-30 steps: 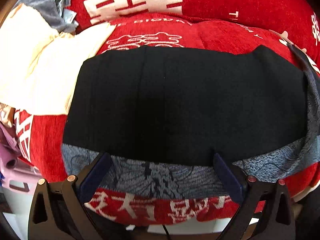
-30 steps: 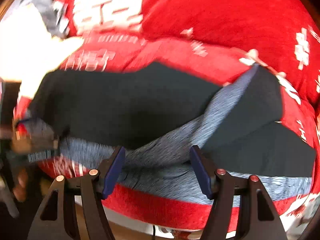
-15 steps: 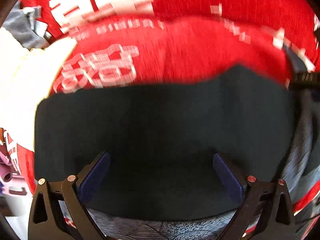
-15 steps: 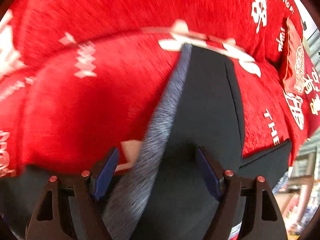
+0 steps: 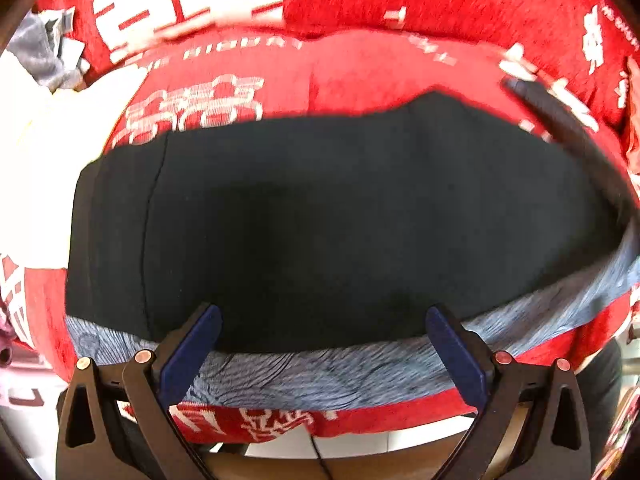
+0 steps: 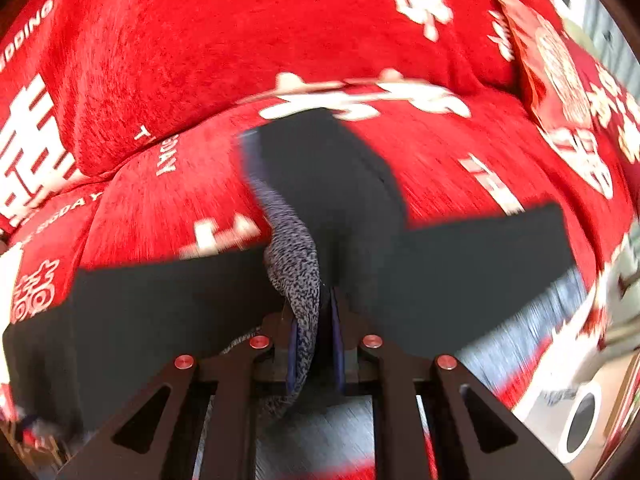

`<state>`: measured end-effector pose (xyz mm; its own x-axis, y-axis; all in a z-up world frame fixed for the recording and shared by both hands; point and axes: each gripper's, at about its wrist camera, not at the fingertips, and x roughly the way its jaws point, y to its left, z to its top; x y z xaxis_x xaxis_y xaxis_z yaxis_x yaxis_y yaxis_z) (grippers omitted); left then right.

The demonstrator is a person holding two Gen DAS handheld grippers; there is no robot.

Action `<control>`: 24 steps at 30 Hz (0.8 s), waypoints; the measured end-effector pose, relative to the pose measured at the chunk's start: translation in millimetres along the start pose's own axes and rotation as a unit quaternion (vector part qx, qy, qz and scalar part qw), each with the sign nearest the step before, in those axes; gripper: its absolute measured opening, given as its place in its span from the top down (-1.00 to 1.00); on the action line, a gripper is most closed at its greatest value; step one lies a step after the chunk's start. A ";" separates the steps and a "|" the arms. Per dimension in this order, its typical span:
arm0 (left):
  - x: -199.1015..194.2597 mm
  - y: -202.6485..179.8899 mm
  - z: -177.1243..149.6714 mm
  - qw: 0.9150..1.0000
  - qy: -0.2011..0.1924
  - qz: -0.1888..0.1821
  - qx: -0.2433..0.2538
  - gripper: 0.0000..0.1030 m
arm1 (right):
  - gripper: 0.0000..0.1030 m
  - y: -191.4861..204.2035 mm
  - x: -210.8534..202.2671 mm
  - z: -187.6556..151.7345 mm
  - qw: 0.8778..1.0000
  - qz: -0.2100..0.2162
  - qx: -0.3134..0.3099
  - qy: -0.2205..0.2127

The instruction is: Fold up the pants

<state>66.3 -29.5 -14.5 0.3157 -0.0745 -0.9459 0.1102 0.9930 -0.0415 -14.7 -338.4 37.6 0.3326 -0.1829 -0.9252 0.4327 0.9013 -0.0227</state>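
Pinching a fold of the pants (image 6: 308, 280), the right gripper (image 6: 314, 344) has just closed its jaws, which stood spread half a second ago. The left gripper (image 5: 320, 344) hangs spread above the dark pants lying flat on the red sofa (image 5: 400, 64), so a fold can likely begin.
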 end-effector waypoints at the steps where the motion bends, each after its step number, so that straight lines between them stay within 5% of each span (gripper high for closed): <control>1: -1.4 -3.3 1.3 1.000 -0.002 -0.003 0.002 -1.00 | 0.71 -5.9 2.9 -5.6 1.000 0.006 -0.004 0.008; 4: 10.1 -19.4 5.7 1.000 0.013 -0.008 0.011 -1.00 | 0.69 -12.0 8.3 -37.1 0.998 0.007 -0.045 0.034; 10: 26.3 -29.4 -5.0 0.999 0.032 0.002 0.012 -1.00 | 0.01 3.1 -16.0 -27.3 0.997 -0.008 -0.083 0.004; 12: 18.4 -22.8 -3.4 0.999 0.033 -0.010 -0.001 -1.00 | -0.59 16.3 -26.6 -21.3 0.993 -0.018 -0.113 -0.025; 18: 18.5 -30.1 8.4 0.999 0.032 -0.009 -0.003 -1.00 | -0.62 79.3 -9.5 9.0 0.967 -0.060 -0.241 -0.051; 22: 33.0 -46.5 1.1 0.999 0.029 0.015 0.023 -1.00 | -0.61 106.6 47.2 36.3 0.952 -0.090 -0.291 -0.010; 23: 32.2 -46.3 -0.7 0.999 0.027 0.015 0.023 -1.00 | -0.51 106.1 59.3 40.2 0.952 -0.084 -0.294 0.010; 24: 31.8 -43.6 -1.8 0.999 0.030 0.008 0.020 -1.00 | -0.07 103.3 71.6 45.4 0.954 -0.062 -0.290 0.035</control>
<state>69.8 -75.0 -43.4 0.2604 -0.0509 -0.9642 0.1435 0.9896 -0.0135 91.8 -276.2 -13.8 0.2431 -0.2938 -0.9244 -0.0787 0.9439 -0.3207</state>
